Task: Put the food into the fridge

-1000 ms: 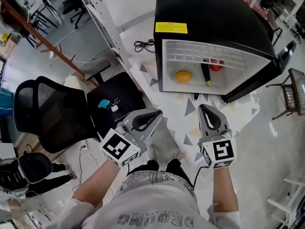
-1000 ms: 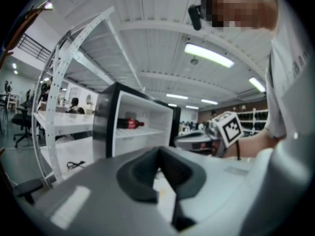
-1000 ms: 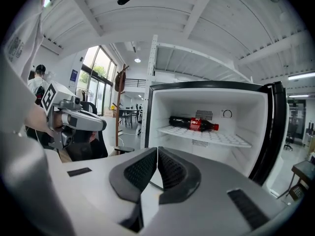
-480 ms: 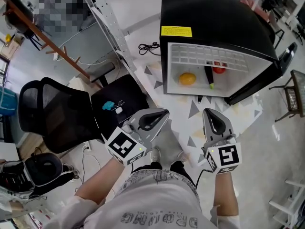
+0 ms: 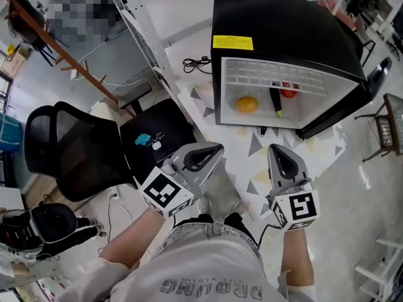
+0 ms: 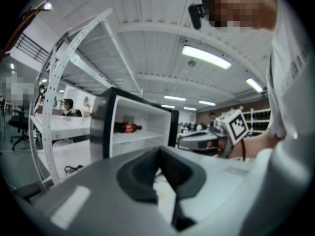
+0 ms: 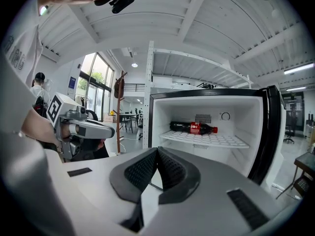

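The small black fridge (image 5: 283, 24) stands on the floor with its door (image 5: 378, 71) swung wide to the right. In the head view the white interior already holds an orange fruit (image 5: 246, 104), a dark elongated item with a greenish tip (image 5: 275, 102) and something red (image 5: 289, 92) just beside it. The right gripper view shows a cola bottle (image 7: 193, 127) lying on its side on the wire shelf (image 7: 206, 139).

Both tools hang in front of the person, well apart from the fridge. The left gripper (image 5: 211, 151) is clenched with nothing between its pads, and the right gripper (image 5: 277, 153) is likewise closed and empty.

Judging from this, the loading looks finished or close to it: food is inside, neither gripper carries anything, and no loose food shows on the floor near the fridge. The open door is the only thing plainly left, though the task sentence does not ask for closing it.

Several things are hard to read. Whether the red object in the head view is a separate fruit or the bottle's label cannot be told. The fridge's lower compartment is blocked in both gripper views by the gripper bodies. A small teal object (image 5: 143, 138) lies on a black surface beside the office chair (image 5: 69, 150); it is too small to identify.
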The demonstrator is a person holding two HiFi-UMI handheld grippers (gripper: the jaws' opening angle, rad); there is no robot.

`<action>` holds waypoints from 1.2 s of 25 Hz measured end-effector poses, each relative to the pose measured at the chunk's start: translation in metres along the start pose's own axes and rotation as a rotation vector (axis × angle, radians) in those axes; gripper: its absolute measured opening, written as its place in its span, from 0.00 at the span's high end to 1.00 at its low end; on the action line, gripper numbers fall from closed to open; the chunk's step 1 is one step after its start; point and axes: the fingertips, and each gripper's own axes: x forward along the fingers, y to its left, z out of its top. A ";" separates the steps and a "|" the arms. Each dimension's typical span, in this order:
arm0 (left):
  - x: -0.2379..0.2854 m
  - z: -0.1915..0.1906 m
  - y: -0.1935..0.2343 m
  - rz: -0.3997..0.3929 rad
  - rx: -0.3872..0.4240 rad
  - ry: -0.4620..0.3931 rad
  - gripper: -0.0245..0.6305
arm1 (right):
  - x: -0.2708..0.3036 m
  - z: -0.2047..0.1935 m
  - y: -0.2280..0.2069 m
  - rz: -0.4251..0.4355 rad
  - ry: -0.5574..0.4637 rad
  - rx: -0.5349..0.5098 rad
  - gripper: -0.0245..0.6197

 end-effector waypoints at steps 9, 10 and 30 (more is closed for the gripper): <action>0.001 0.002 -0.001 0.006 -0.004 -0.007 0.95 | -0.001 0.001 0.000 0.012 0.009 -0.010 0.96; 0.001 0.003 -0.001 0.007 -0.004 -0.008 0.95 | -0.001 0.000 0.000 0.012 0.010 -0.009 0.96; 0.007 0.002 -0.003 0.009 -0.006 -0.006 0.95 | 0.001 -0.011 -0.005 0.012 0.040 -0.002 0.96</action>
